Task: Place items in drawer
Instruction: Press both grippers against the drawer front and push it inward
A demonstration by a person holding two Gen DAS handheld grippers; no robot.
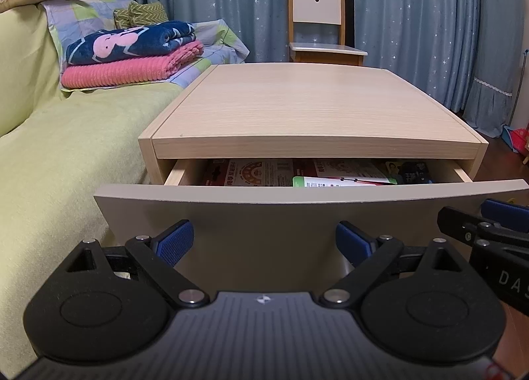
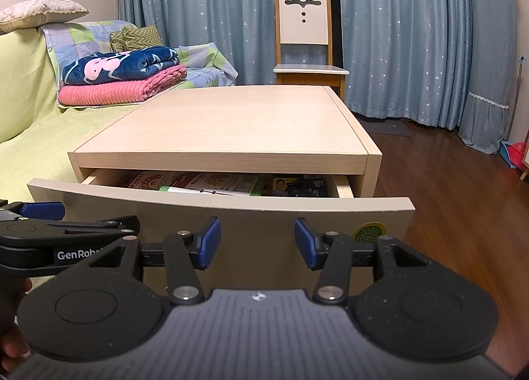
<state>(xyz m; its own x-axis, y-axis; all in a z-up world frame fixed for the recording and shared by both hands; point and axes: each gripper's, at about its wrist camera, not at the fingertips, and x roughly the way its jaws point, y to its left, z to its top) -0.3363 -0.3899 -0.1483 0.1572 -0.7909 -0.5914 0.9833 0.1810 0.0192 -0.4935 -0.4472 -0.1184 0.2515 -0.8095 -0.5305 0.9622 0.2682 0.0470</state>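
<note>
the drawer (image 1: pixel 297 214) of the small wooden cabinet (image 1: pixel 297 105) is seen pulled part way out. flat printed packets (image 1: pixel 258 171) and a green and white box (image 1: pixel 330 181) are seen lying inside it, so items are already in the drawer. the top of the cabinet is seen bare.

the left claw (image 1: pixel 264 242) is held wide apart with nothing in it, just in front of the drawer face. the right claw (image 2: pixel 258 241) is also held apart and nothing is gripped by it. both are close to the drawer front, side by side.

it cannot be told if more things are to be put in or if the drawer is to be shut.

some things could go wrong. the green and white box looks high near the front, so it might be caught under the cabinet top if the drawer were pushed in. the two claws are very near each other, so they could be bumped together. a push on one side only could make the drawer go crooked and stick.
</note>
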